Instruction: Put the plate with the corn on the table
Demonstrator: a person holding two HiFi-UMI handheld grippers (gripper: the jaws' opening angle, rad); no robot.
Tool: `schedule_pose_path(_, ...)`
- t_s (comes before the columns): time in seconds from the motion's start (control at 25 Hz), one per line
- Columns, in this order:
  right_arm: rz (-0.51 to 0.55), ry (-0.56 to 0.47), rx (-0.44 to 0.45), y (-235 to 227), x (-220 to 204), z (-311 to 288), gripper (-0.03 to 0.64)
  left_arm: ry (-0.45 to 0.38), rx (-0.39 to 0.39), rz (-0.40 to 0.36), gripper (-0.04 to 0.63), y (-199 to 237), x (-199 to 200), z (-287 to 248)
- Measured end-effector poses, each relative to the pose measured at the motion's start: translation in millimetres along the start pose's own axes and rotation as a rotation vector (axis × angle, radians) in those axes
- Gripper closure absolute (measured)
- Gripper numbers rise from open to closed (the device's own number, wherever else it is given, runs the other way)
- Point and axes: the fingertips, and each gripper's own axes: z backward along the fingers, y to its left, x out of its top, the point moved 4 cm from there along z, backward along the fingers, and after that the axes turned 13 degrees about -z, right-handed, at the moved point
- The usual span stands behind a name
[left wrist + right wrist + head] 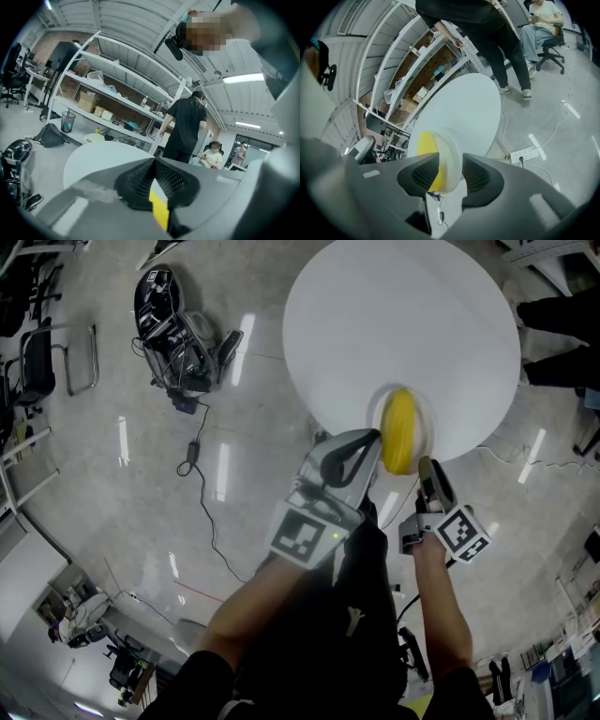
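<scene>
Plate [425,418] with corn [400,430] hangs over the counter's [394,315] near edge, left gripper [373,438] and right gripper [424,463] jaws clamped on its rim, so setting down and release probably remain.

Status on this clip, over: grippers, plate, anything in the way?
Both shut on plate rim: left gripper, right gripper. Plate holds corn, over table near edge; contact unclear. Nothing blocking.

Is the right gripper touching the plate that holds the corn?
Touching. The right gripper view shows the rim of the plate standing between the jaws of the right gripper, with both jaws pressed against it.
</scene>
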Motion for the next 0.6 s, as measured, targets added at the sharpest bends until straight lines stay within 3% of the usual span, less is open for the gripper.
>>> schedule_pose_path(0.36,0.080,-0.021,0.002,13,3,10,0.488,-0.011,0.014,-0.015,0.591,-6,16,2)
schedule_pose_path(0.6,0.152,-0.049,0.013,29,5,19,0.586,-0.028,0.015,-0.032,0.591,-13,28,8)
